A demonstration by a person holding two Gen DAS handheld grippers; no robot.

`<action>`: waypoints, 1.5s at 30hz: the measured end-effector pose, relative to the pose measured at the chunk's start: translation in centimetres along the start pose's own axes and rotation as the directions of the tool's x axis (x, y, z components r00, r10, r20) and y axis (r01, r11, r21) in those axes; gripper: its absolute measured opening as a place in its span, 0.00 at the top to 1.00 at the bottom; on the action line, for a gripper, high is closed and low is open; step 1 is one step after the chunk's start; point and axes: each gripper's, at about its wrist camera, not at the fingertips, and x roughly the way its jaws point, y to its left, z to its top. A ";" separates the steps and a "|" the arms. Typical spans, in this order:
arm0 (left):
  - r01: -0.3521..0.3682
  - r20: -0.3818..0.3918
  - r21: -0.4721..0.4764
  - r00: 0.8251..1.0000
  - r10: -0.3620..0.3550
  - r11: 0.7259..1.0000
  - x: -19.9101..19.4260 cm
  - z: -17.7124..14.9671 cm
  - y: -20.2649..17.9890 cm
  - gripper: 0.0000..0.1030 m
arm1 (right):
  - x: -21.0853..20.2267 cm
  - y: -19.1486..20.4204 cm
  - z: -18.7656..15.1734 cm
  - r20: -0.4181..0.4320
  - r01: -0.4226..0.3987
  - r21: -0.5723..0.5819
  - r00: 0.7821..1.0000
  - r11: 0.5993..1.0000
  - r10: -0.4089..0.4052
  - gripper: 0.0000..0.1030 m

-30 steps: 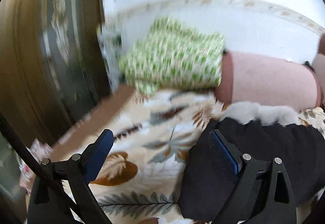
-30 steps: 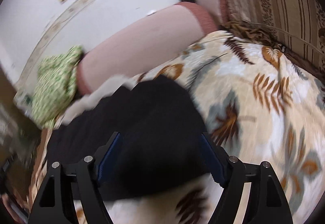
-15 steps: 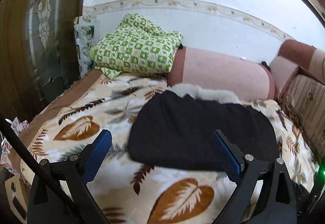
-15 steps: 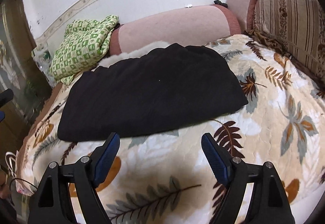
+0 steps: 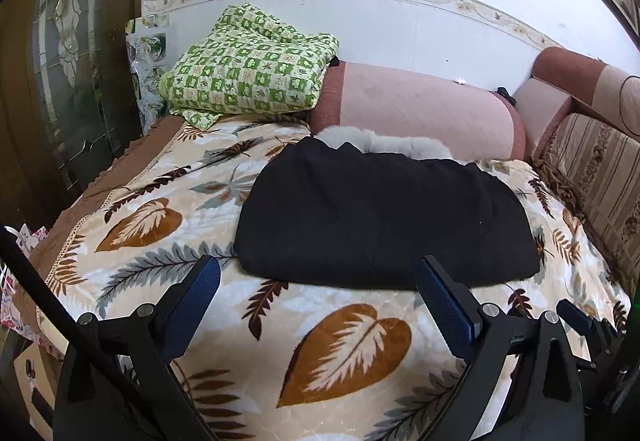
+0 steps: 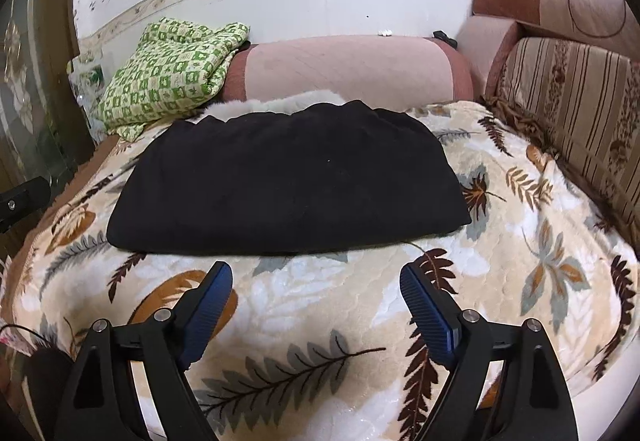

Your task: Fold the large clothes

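A large black garment (image 5: pixel 384 217) lies folded into a wide rectangle on the leaf-patterned blanket (image 5: pixel 344 337), with a grey fur trim (image 5: pixel 384 141) showing at its far edge. It also shows in the right wrist view (image 6: pixel 288 181), fur trim (image 6: pixel 280 105) behind it. My left gripper (image 5: pixel 316 277) is open and empty, held above the blanket just short of the garment's near edge. My right gripper (image 6: pixel 316 281) is open and empty, also short of the near edge.
A green checked quilt (image 5: pixel 248 69) is bundled at the back left beside a pink bolster (image 5: pixel 420 109). A striped sofa back (image 6: pixel 572 97) runs along the right. A dark glass door (image 5: pixel 72 61) stands at the left. The blanket (image 6: pixel 300 321) covers the seat.
Both grippers have pulled back from the black garment toward the near edge of the blanket. The garment now lies flat and untouched. Both stay open.
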 end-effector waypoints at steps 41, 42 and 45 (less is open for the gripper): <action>0.025 -0.119 0.001 0.993 -0.025 1.000 2.6 -1.8 -0.4 0.05 | 1.6 0.0 -0.6 -0.065 0.074 -0.020 0.995 0.997 -0.075 0.13; 0.025 -0.120 0.003 0.992 -0.025 1.000 2.6 -1.8 -0.4 0.05 | 1.6 0.1 -0.6 -0.062 0.075 -0.024 0.995 0.997 -0.077 0.13; 0.027 -0.125 0.013 0.992 -0.025 1.000 2.8 -1.9 -0.5 0.05 | 1.6 0.3 -0.5 -0.058 0.077 -0.031 0.995 0.997 -0.079 0.13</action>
